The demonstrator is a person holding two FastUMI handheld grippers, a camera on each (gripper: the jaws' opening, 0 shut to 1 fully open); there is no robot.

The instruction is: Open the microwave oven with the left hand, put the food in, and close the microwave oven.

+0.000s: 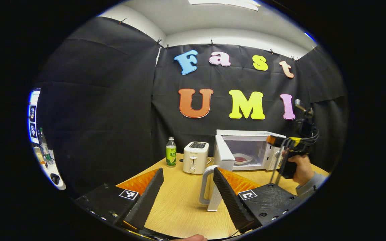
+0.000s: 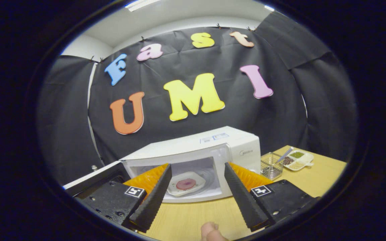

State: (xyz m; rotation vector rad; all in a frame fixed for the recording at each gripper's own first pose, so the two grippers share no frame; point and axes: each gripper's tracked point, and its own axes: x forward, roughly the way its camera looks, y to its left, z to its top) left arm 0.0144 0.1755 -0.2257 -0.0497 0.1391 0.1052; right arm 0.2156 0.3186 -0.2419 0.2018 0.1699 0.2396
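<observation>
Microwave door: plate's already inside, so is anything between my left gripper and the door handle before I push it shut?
Nothing visible. The left gripper is open, and the door handle sits right between its fingers. The plate of food lies inside the microwave, behind the door line.

Left hand-held gripper (image 1: 188, 192): your fingers spread wide, nothing between them, low over the tabletop (image 1: 179, 214) | Right hand-held gripper (image 2: 196, 194): fingers parted, empty, pointing forward | Left gripper view: your right hand (image 1: 301, 169) grips its handle, upright, sleeve at the wrist | Right gripper view: a fingertip (image 2: 209, 231) at bottom edge
</observation>
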